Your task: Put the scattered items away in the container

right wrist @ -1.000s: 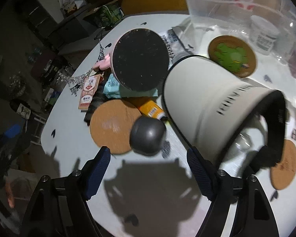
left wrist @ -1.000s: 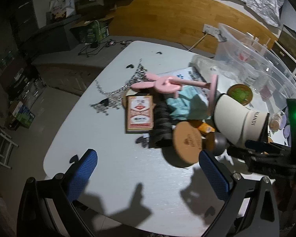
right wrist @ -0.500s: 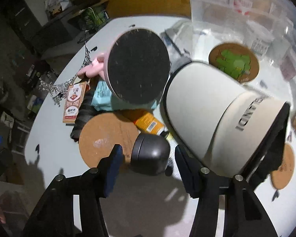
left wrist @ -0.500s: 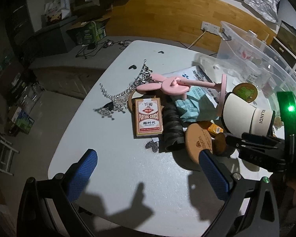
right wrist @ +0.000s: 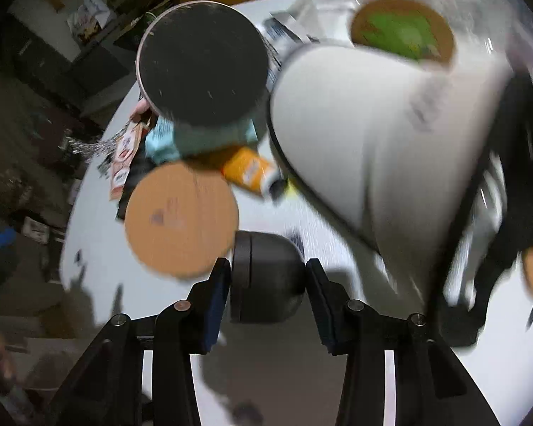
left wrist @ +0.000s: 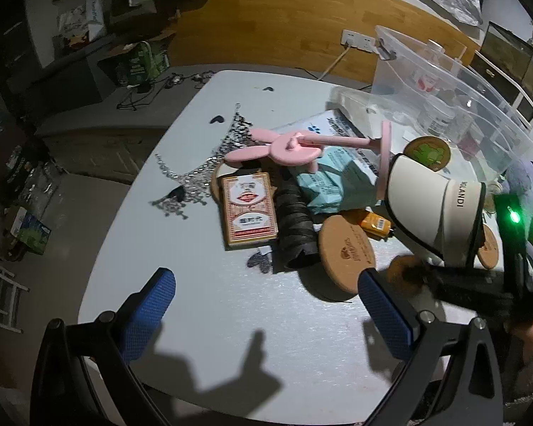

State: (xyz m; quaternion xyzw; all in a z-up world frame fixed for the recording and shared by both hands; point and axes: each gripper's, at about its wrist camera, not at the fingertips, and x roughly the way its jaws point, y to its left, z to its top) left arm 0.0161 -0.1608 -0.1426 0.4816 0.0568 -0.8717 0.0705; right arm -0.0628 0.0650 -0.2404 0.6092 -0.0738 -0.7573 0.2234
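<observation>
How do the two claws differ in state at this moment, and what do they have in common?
The right claw is narrowed around a dark grey rounded object, blue pads at its sides; the left claw is spread wide with nothing between its fingers. The right claw sits by the cork coaster and cream visor; the left claw hangs over bare table. Both have black fingers with blue pads.

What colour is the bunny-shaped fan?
Pink: the bunny-eared plastic fan shows best in the left wrist view.
</observation>
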